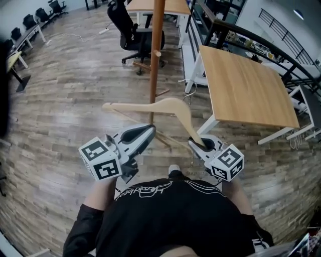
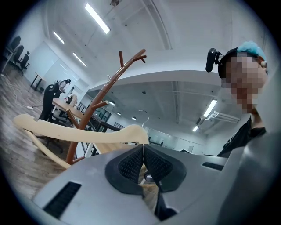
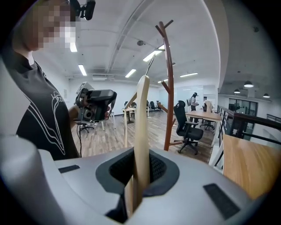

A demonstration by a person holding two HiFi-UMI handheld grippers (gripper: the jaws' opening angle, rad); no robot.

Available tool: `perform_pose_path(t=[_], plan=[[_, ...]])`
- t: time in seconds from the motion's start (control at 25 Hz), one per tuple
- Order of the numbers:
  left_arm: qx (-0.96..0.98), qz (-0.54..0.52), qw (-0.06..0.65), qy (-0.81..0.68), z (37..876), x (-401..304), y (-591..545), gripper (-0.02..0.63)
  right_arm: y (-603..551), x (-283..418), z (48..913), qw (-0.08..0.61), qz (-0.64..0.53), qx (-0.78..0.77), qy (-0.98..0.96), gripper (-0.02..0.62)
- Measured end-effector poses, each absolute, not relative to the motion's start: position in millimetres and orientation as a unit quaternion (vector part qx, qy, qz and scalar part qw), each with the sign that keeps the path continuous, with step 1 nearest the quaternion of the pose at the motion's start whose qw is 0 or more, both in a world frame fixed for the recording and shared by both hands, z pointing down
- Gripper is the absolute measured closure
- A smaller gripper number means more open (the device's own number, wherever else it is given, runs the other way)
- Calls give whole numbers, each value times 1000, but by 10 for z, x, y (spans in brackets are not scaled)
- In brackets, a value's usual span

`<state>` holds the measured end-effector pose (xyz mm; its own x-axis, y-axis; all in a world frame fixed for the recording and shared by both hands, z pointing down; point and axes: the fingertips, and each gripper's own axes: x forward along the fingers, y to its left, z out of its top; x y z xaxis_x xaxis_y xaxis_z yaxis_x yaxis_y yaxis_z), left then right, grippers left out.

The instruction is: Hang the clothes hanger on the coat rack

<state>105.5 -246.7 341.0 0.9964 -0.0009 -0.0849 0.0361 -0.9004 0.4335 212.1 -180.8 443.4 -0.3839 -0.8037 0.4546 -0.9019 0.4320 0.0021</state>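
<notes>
A pale wooden clothes hanger (image 1: pixel 165 106) is held level in front of me, and its right arm runs down into my right gripper (image 1: pixel 196 144). That gripper is shut on the arm's end; in the right gripper view the hanger (image 3: pixel 141 127) stands between the gripper's (image 3: pixel 139 169) dark pads. My left gripper (image 1: pixel 150 129) hangs just under the hanger's middle, shut with nothing between its pads (image 2: pixel 131 165). The brown wooden coat rack (image 1: pixel 156 55) stands right behind the hanger. Its branched pegs (image 2: pixel 127 63) rise above the hanger (image 2: pixel 79 134), and the hanger's thin metal hook (image 2: pixel 145 115) shows faintly.
A light wooden table (image 1: pixel 246 88) on white legs stands to the right. A black office chair (image 1: pixel 128 32) is behind the rack, with another desk (image 1: pixel 150 6) beyond it. A dark railing (image 1: pixel 261 42) runs along the right. The floor is wood plank.
</notes>
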Motion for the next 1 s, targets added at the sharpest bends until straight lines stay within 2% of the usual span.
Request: perform_pose_path(t=[1.0], plan=[[956,-74,244,-142,3381,1413,-3545,597,-3276,2762,4247,220,80,394,-889,541]])
